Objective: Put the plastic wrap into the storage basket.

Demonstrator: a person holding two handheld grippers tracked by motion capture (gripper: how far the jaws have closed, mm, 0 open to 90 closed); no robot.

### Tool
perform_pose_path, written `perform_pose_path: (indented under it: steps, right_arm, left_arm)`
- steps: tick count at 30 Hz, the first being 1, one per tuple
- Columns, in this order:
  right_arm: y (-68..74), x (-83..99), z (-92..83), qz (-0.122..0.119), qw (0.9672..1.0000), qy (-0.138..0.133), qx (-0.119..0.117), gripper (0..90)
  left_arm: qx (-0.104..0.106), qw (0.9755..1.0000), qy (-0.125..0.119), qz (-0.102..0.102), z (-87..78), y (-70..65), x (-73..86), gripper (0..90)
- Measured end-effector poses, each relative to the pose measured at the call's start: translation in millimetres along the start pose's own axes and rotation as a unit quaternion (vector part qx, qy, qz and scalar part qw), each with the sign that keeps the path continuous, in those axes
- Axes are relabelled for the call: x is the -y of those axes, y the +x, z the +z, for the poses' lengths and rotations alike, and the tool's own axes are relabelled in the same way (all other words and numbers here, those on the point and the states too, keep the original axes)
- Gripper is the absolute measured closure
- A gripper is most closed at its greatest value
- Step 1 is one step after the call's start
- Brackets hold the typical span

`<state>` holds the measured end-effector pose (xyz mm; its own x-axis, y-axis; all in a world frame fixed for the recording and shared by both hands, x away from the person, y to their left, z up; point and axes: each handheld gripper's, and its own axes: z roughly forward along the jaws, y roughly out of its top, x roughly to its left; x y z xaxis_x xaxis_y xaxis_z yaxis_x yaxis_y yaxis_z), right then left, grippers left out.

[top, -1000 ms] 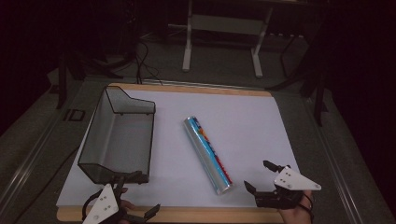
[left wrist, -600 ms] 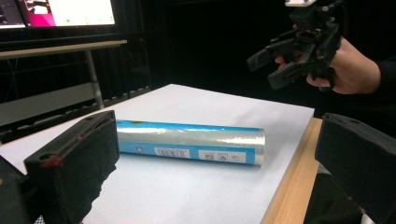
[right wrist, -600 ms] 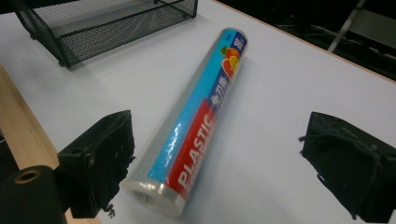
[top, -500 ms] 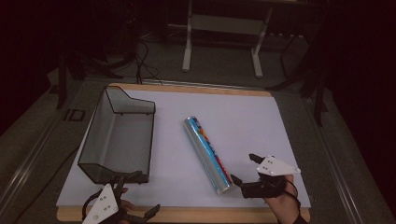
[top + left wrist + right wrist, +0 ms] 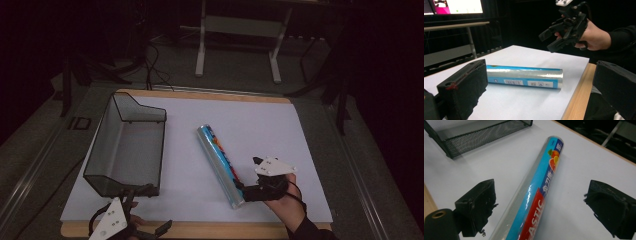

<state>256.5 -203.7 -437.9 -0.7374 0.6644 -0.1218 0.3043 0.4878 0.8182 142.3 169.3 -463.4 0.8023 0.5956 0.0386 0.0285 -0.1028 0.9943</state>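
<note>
Item: roll of plastic wrap (image 5: 222, 164), blue and silver, lay flat and slantwise on the white table (image 5: 260, 120), untouched, apart from the black mesh basket (image 5: 120, 175). My right tongs (image 5: 248, 176) hung released at its near end, jaws wide to either side of the roll, not touching it. My left tongs (image 5: 150, 220) rested released at the table's near edge. Judged: a grasp was only lined up; closing, lifting and any placing remained to do.

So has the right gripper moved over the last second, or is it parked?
Yes. The right gripper has gone left across the white sheet toward the roll of plastic wrap, whose near end now lies between its open jaws; the roll has stayed put.
</note>
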Motion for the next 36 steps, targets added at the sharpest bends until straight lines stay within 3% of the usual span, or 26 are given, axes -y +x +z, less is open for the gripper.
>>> perform_pose_path:
  steps: [9,14,25,36]
  right_arm:
    - [-0.6,-11.2,24.7,0.018,0.9995,0.024,0.006,9.0]
    - [-0.4,-14.6,40.6,0.031,0.9986,0.043,-0.003,9.0]
    - [2.3,-20.7,69.7,0.042,0.9965,0.072,0.002,9.1]
    - [1.7,-27.8,99.6,0.065,0.9906,0.12,0.005,9.1]
  left_arm:
    - [0.002,1.0,0.001,0.001,0.8,-0.6,-0.1,0.6]
    - [0.002,1.0,0.001,0.001,0.8,-0.4,0.0,0.6]
    - [0.005,1.0,0.002,0.003,1.3,-0.8,-0.1,0.7]
    - [0.007,1.0,0.003,0.006,1.3,-0.9,-0.3,0.6]
